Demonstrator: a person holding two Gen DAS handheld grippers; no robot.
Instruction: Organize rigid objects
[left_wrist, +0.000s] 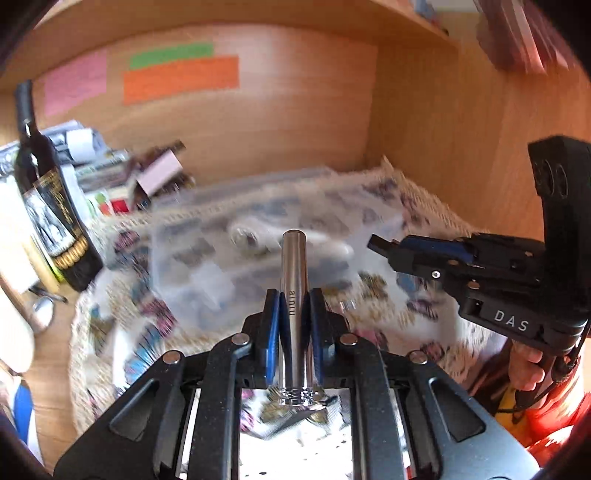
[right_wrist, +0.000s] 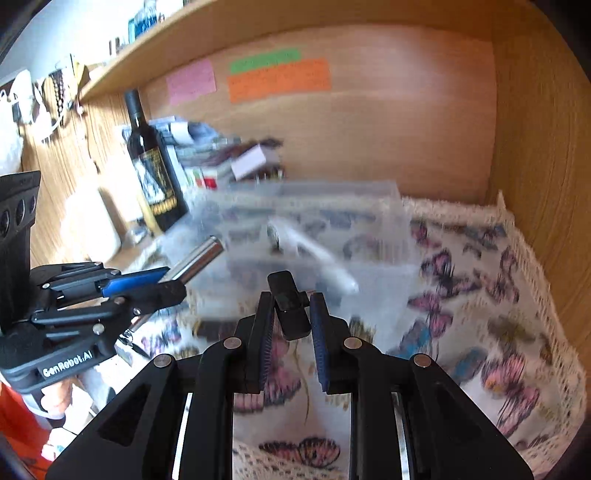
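Silver metal, a slim tube (left_wrist: 294, 295), is clamped between the blue pads of the left gripper (left_wrist: 294, 306); its long axis runs straight out along the fingers, so the free end points ahead toward the clear plastic organizer box (left_wrist: 255, 236). A threaded end shows behind the pads, near the gripper's body. From the right wrist view the same tube (right_wrist: 197, 258) juts up and forward out of the left gripper (right_wrist: 162, 278), its tip just short of the box (right_wrist: 314, 229).

The right gripper (right_wrist: 291, 314) carries a small black block-shaped piece (right_wrist: 290, 302) between its pads. The pads look only loosely closed on it, with a gap visible on each side, so I cannot tell how firm the hold is. Seen from the left, the right gripper (left_wrist: 380, 245) hangs to the right of the tube, near it but apart.

The box sits on a butterfly-print cloth (right_wrist: 480, 295) toward the tabletop's back edge, blurred; something pale lies inside. I judge the left hand nearer to the box. Open cloth lies at the front and right; a dark wine bottle (left_wrist: 48, 199) and stacked clutter crowd the back left corner, and a wooden side wall (right_wrist: 535, 147) closes the right edge.
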